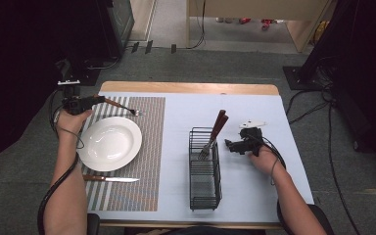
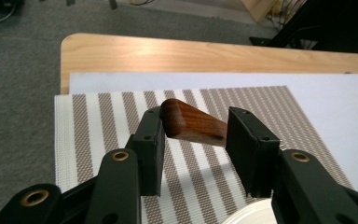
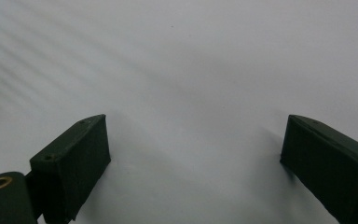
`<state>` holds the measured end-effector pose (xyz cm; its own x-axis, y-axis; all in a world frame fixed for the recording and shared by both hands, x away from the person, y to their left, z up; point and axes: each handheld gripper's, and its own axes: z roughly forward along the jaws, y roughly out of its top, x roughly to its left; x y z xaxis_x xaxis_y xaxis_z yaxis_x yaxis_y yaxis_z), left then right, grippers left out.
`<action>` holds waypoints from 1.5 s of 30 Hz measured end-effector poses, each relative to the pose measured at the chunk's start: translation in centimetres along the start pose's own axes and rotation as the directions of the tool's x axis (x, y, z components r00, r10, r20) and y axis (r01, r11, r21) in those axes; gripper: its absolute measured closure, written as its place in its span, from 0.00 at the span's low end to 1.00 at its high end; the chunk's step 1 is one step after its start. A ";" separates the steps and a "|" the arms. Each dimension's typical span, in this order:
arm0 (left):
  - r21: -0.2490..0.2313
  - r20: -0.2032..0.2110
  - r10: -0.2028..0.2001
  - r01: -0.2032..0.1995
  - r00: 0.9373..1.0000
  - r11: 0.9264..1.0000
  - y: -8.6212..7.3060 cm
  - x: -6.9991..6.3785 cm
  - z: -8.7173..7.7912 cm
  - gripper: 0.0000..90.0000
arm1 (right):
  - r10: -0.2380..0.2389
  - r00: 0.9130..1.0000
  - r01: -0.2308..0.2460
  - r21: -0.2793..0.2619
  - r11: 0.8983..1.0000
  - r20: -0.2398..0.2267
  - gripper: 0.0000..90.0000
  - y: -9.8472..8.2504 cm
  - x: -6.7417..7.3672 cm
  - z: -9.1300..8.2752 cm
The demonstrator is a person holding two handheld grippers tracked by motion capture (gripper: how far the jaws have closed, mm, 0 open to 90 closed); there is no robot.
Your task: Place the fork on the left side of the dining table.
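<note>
A wooden table [image 1: 186, 88] carries a pale sheet and a striped woven mat [image 1: 142, 161]. On the mat sits a round white plate [image 1: 110, 143]. Right of the plate stands a wire basket [image 1: 204, 176]; just behind it, the left gripper [image 2: 193, 135] loosely straddles a wood-handled fork [image 2: 191, 125], its jaws not pressing. The right gripper [image 3: 193, 158] gapes empty.

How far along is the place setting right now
Done: the plate sits on the striped placemat with a knife laid beside it. In hand: the left gripper has the wooden-handled fork between its jaws over the mat's far end. Left: more cutlery stands in the wire caddy; the right gripper rests open nearby.
</note>
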<state>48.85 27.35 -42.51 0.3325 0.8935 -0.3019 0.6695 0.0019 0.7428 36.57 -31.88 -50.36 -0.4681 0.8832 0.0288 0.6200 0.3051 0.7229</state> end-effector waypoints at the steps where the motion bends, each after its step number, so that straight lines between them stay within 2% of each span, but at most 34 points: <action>1: 0.001 -0.002 -0.007 0.007 1.000 1.000 -0.1 0.1 0.1 0.65 | 0.000 1.000 0.000 0.000 1.000 0.000 0.08 0.0 0.0 0.0; 14: 0.081 0.002 -0.036 0.036 0.999 0.996 -1.6 1.5 1.7 0.59 | -0.001 1.000 0.001 0.000 1.000 -0.001 0.08 0.0 0.0 0.0; 25: 0.120 -0.021 -0.015 0.017 1.000 0.993 -2.0 1.8 2.5 0.55 | 0.000 1.000 0.000 0.000 1.000 0.000 0.08 0.0 0.0 0.0; 27: 0.124 -0.020 -0.022 0.024 1.000 0.992 -2.1 2.0 2.6 0.54 | 0.001 1.000 -0.001 0.000 1.000 0.001 0.08 0.0 0.0 0.0; 28: 0.133 -0.021 -0.040 0.042 0.999 0.990 -2.2 2.1 2.7 0.54 | 0.002 1.000 -0.002 0.002 1.000 0.001 0.08 0.0 0.0 0.0; 32: 0.136 -0.026 -0.029 0.032 0.999 0.990 -2.1 2.1 2.7 0.54 | 0.002 1.000 -0.002 0.002 1.000 0.001 0.08 0.0 0.0 0.0; 34: 0.160 -0.042 -0.011 0.018 0.999 0.987 -2.0 1.9 3.0 0.52 | 0.000 1.000 0.000 0.001 1.000 0.000 0.08 0.0 0.0 0.0; 45: 0.186 -0.047 -0.015 0.024 0.999 0.982 -2.0 2.0 3.3 0.51 | 0.002 1.000 -0.002 0.002 1.000 0.001 0.08 0.0 0.0 0.0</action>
<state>50.36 27.70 -46.56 0.2904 0.9136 -0.2847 0.7889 -0.0602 0.6115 36.56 -31.88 -50.35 -0.4665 0.8840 0.0297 0.6221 0.3040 0.7215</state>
